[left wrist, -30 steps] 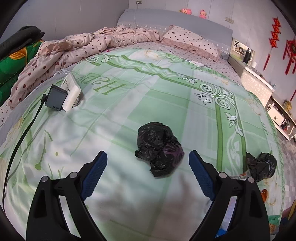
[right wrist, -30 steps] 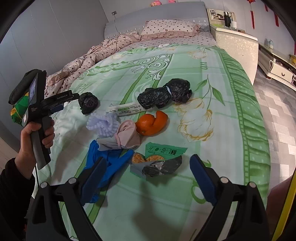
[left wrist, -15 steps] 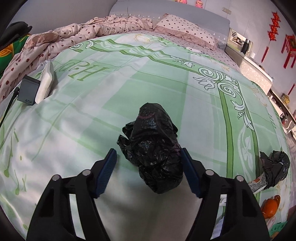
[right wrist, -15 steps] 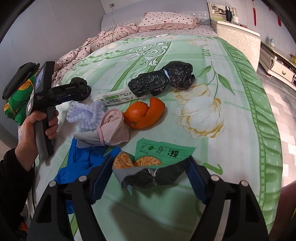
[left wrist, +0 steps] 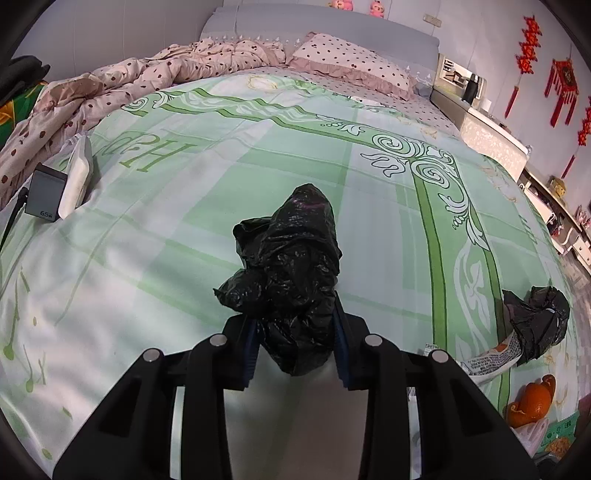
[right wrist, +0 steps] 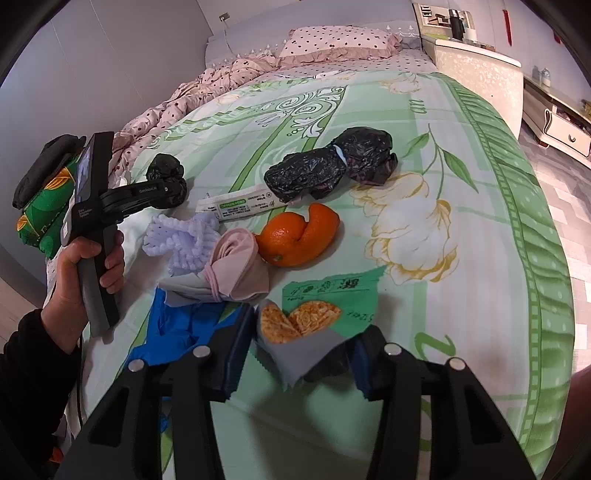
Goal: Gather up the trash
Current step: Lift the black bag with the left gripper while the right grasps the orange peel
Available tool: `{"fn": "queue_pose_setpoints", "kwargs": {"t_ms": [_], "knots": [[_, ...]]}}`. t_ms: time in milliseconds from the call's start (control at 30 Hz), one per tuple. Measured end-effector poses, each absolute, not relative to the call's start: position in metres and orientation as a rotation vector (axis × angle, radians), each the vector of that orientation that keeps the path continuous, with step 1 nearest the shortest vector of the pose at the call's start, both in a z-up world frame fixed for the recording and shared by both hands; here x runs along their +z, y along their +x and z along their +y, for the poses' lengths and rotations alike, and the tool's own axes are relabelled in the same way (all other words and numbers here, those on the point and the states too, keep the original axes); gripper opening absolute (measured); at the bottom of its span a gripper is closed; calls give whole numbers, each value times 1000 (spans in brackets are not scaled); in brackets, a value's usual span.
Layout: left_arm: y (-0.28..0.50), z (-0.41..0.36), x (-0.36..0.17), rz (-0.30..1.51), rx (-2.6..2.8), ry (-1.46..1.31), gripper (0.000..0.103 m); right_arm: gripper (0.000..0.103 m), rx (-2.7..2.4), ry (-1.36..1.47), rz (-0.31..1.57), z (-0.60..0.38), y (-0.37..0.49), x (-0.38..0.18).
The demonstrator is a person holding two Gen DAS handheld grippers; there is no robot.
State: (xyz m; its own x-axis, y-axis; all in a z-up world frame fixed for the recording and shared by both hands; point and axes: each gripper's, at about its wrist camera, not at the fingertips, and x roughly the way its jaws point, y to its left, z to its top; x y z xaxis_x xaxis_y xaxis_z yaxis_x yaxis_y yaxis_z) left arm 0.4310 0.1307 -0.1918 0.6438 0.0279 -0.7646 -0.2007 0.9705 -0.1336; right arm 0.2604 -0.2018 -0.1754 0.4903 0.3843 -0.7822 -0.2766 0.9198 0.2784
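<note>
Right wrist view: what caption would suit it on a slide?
Right gripper closing on a snack wrapper among litter on a green bedspread.

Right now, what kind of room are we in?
A bedroom, most likely. There is a big bed with a green flowery bedspread, a spotted pillow against the grey headboard, and a crumpled spotted quilt pushed to one side.

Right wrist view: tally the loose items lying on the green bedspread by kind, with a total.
Black bag bundles: 3
Orange peel: 1
Snack wrapper: 1
White printed packet: 1
Cloth pieces: 3, lilac, pink, blue
Total: 9
</note>
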Motion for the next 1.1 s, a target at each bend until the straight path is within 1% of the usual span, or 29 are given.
{"fn": "queue_pose_setpoints", "kwargs": {"t_ms": [33,133,233,433,700,1100], "knots": [[428,131,-189,859,130,-218,32,29,397,119,975,-202,260,-174],[418,134,-177,844,128,-226,32,24,395,108,967,-202,258,-169],[405,132,-163,826,121,-221,32,21,389,101,953,-204,253,-162],[371,121,-132,794,86,-228,32,20,388,113,890,-213,231,-133],[322,91,-88,743,18,-223,32,20,387,125,798,-229,192,-80],[263,18,-16,642,-124,-190,32,20,343,176,616,-284,136,-3]]}}
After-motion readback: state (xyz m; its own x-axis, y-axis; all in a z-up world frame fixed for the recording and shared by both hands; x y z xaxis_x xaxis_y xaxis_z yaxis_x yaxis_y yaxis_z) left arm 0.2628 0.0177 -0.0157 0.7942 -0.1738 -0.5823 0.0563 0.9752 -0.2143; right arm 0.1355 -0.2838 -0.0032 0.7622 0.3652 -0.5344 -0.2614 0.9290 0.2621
